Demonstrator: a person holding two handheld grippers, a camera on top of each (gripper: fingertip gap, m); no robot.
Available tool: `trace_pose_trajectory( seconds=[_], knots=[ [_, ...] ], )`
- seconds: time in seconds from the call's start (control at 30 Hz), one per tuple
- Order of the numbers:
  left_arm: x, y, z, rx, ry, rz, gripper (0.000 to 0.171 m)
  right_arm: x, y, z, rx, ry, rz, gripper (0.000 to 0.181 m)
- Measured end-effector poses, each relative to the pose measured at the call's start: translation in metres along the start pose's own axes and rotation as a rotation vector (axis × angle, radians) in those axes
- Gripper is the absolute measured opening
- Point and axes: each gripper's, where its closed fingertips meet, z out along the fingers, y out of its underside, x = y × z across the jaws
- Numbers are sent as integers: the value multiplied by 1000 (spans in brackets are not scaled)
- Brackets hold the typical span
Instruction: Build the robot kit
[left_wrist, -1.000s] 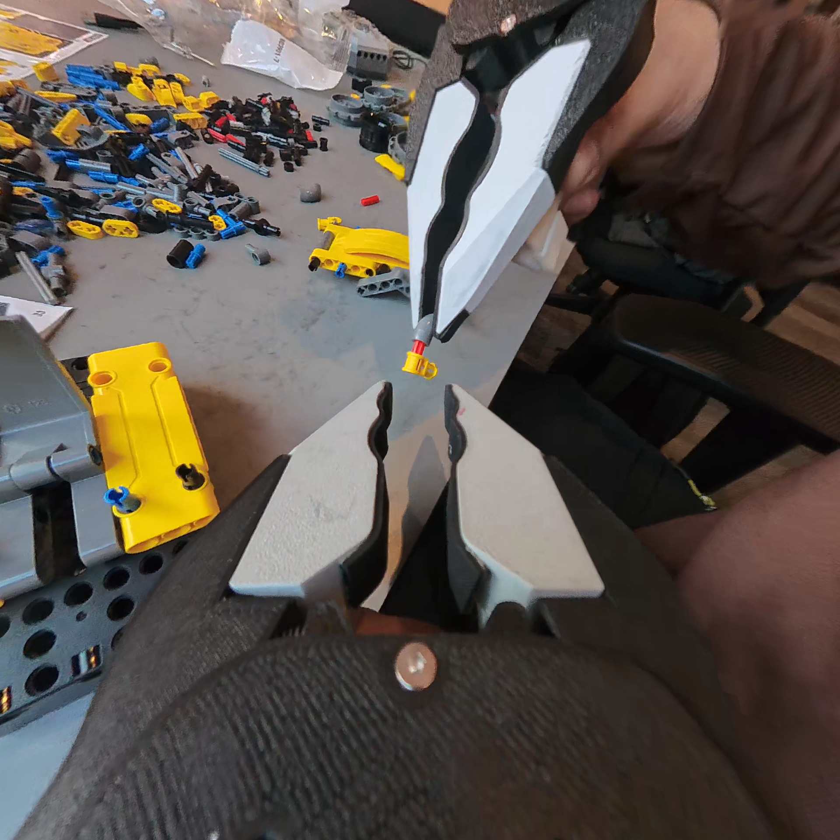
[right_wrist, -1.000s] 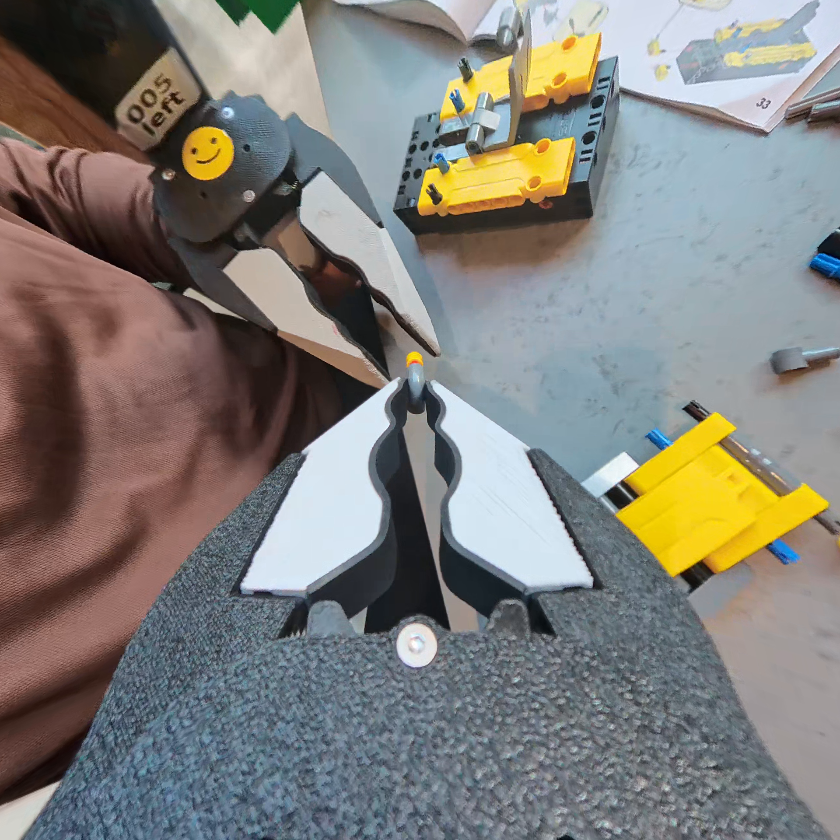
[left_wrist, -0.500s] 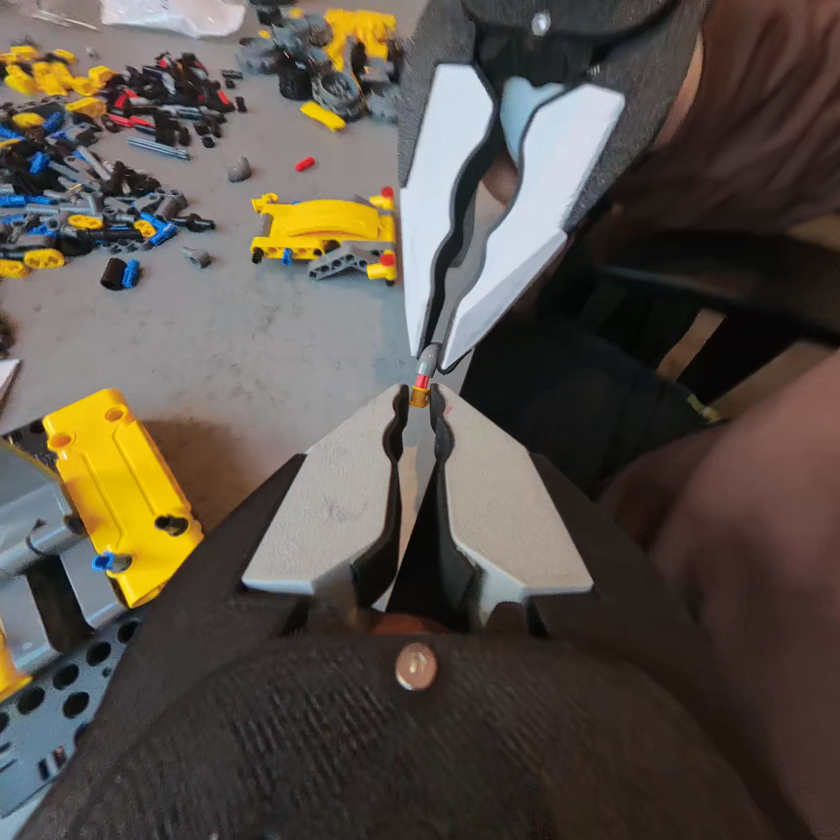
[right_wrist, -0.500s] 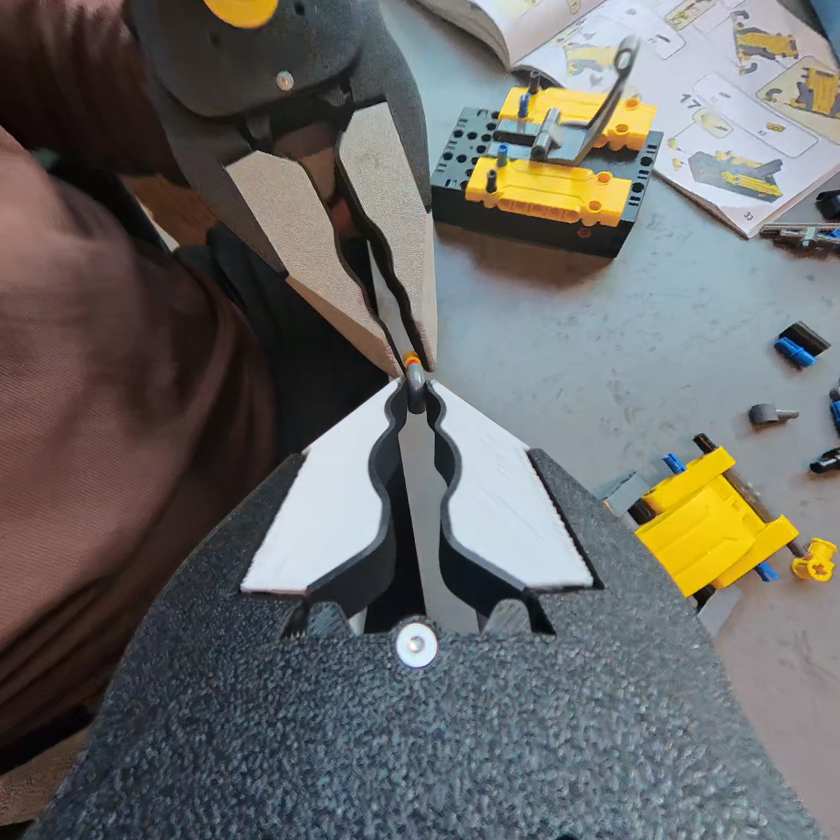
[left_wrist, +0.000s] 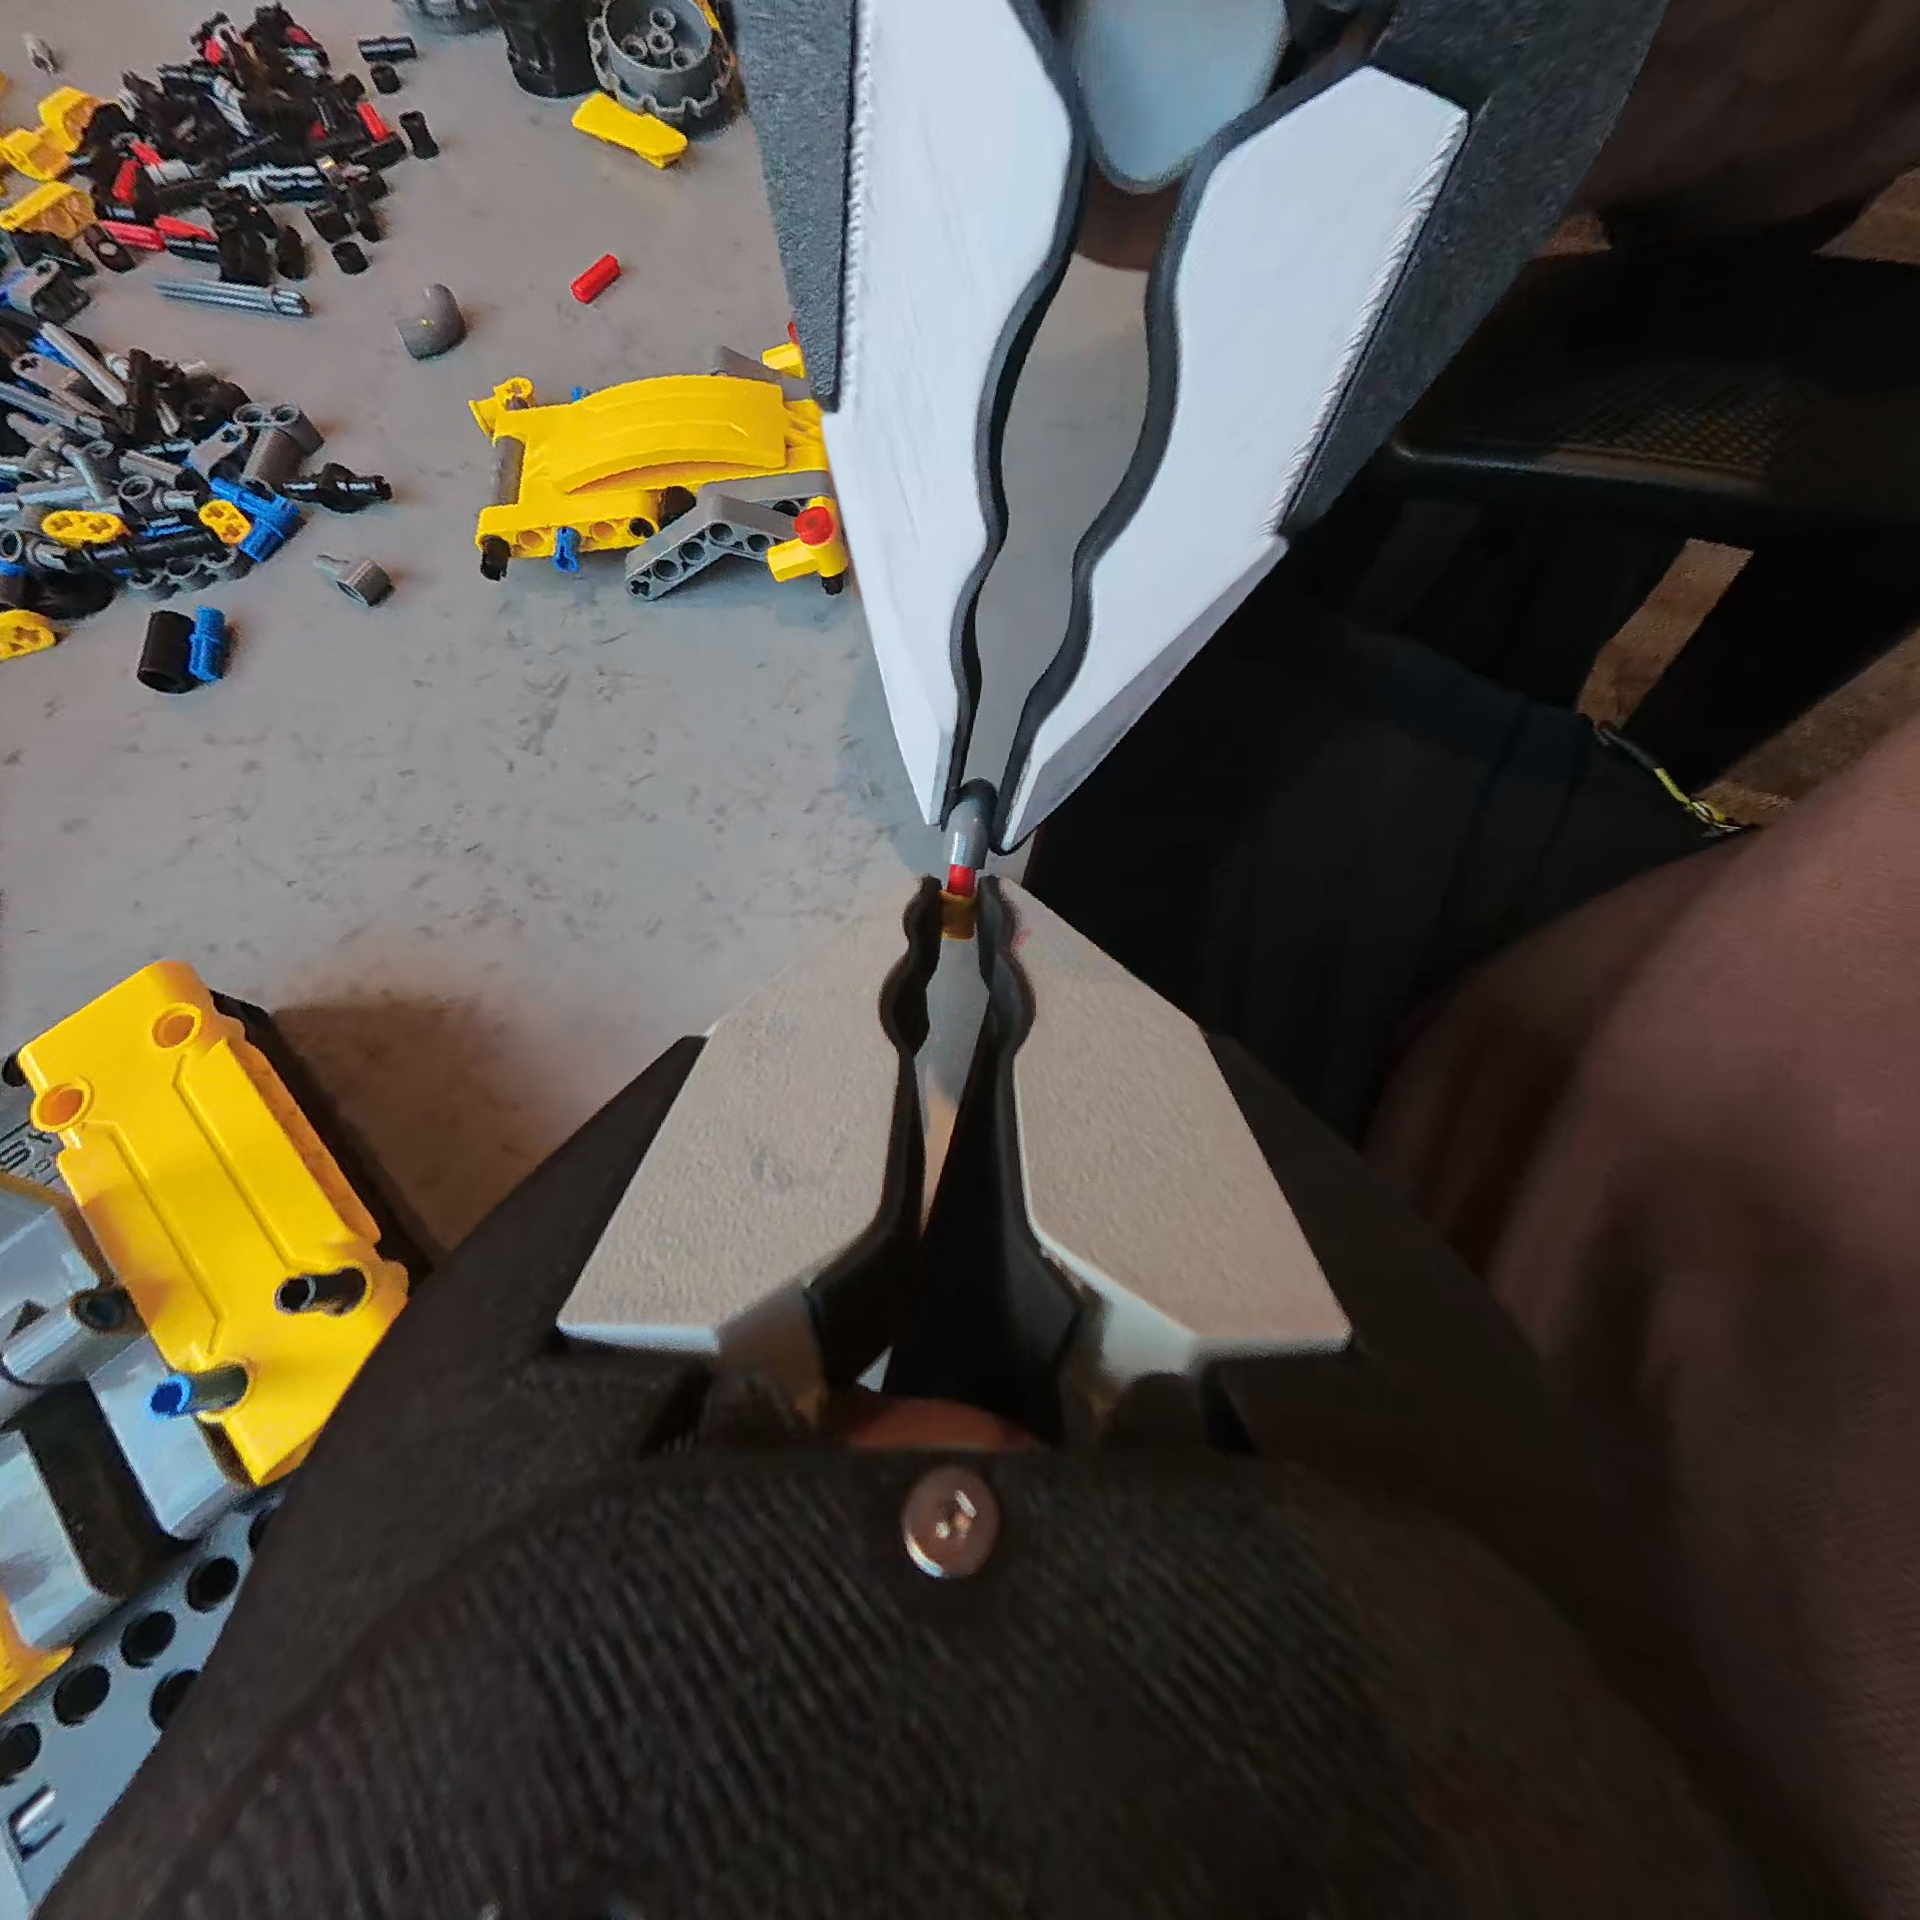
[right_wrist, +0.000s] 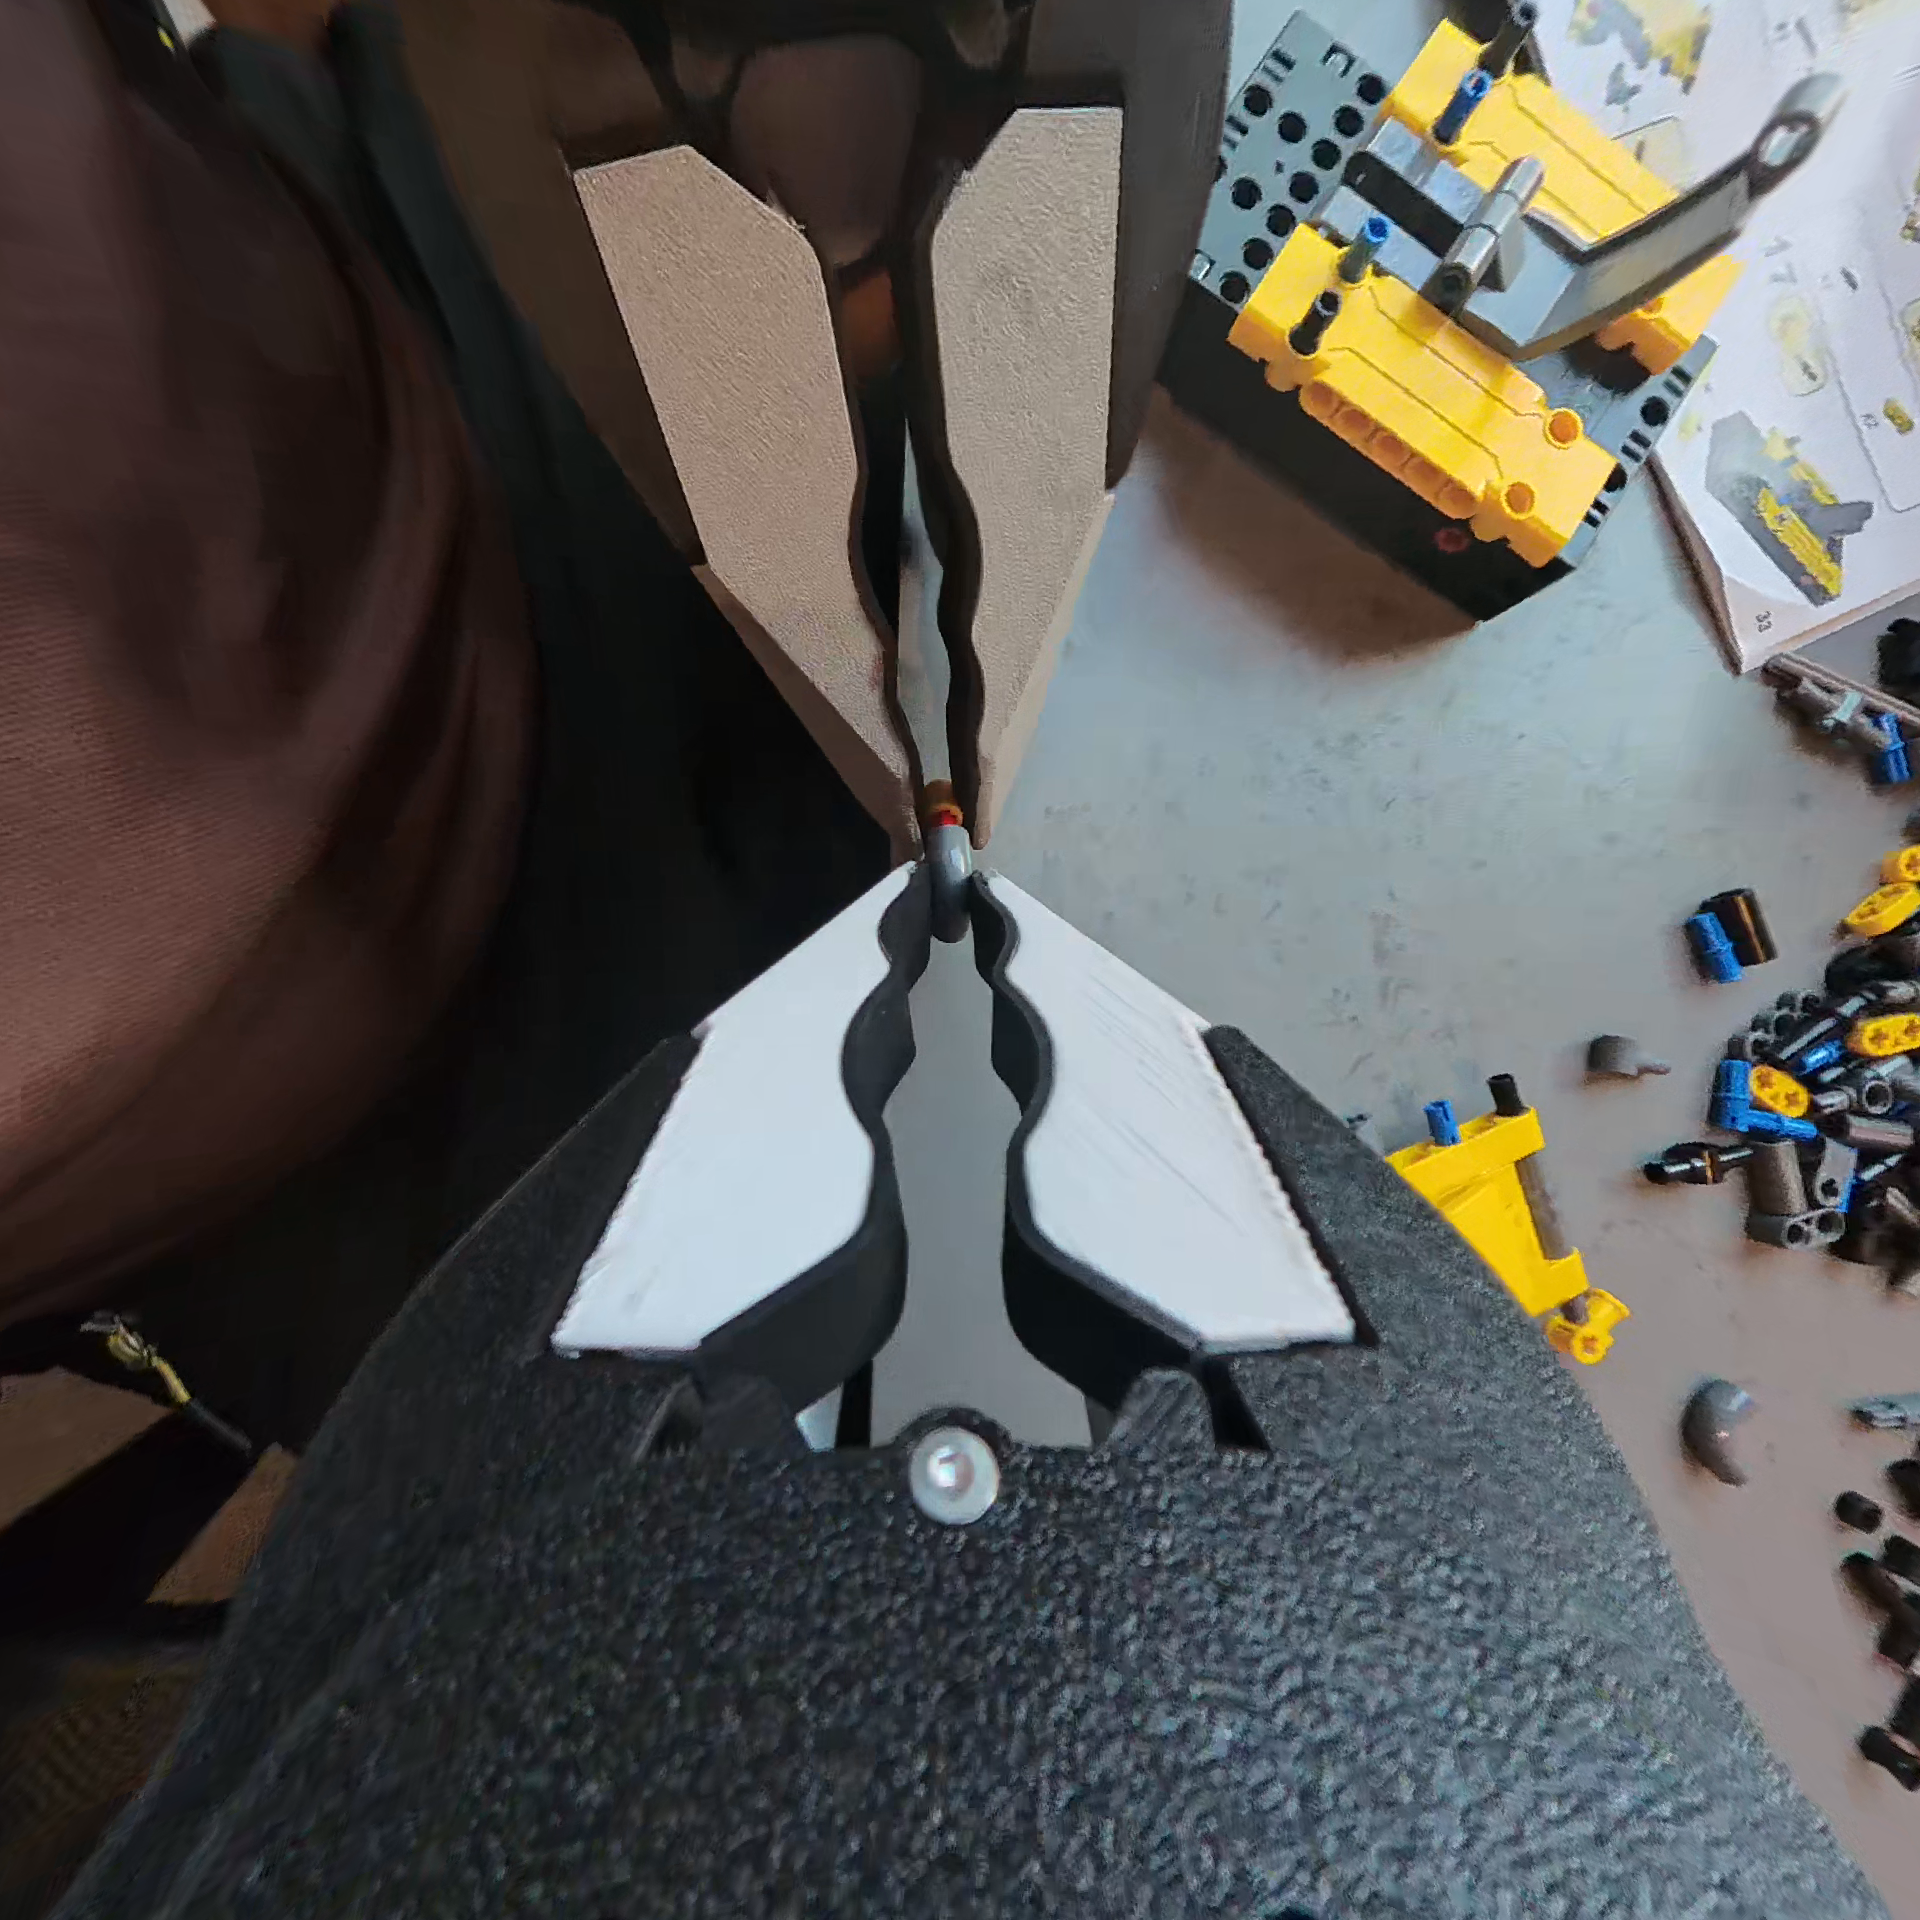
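**Two grippers meet tip to tip over the counter's edge**

The left gripper (left_wrist: 958, 906), in the lower middle of the left wrist view, is pinched on a small yellow piece (left_wrist: 957, 918) at its very tips. The right gripper (right_wrist: 948, 883), in the lower middle of the right wrist view, is pinched on a small grey piece (right_wrist: 950, 883). A short red pin (left_wrist: 962, 879) joins the grey piece to the yellow one, so the two grippers face each other nose to nose, their tips almost touching.

Just left of the right gripper in the left wrist view lies a curved yellow assembly (left_wrist: 634, 457) with a grey beam (left_wrist: 707, 545) against it. Farther off, in the upper left of that frame, a heap of loose parts (left_wrist: 156, 343) in black, blue, yellow and red covers the grey counter (left_wrist: 520, 790). At the lower left stands a black perforated base (left_wrist: 125, 1621) carrying a yellow panel (left_wrist: 208, 1195).

In the right wrist view the same base sits at the upper right, with an open instruction booklet (right_wrist: 1808, 447) beyond it. A dark brown sleeve (right_wrist: 208, 727) fills the left side of that frame.
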Motion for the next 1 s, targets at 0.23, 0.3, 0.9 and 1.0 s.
trace_pose_trajectory(
  seconds=[0.23, 0.3, 0.9, 1.0],
  knots=[
    [-1, -1, 2, -4, -4, 1, 4, 0, 8, 5, -102, -48, 22, 7],
    [0, -1, 2, -9, -8, 19, 4, -1, 9, 8, -124, -32, 2, 7],
    [-4, -2, 3, -4, -15, -17, 4, 5, 7, 8, 22, 3, 125, 8],
    [-5, -2, 3, -5, -17, -22, 4, 5, 7, 8, 25, 10, 126, 8]
  ],
)
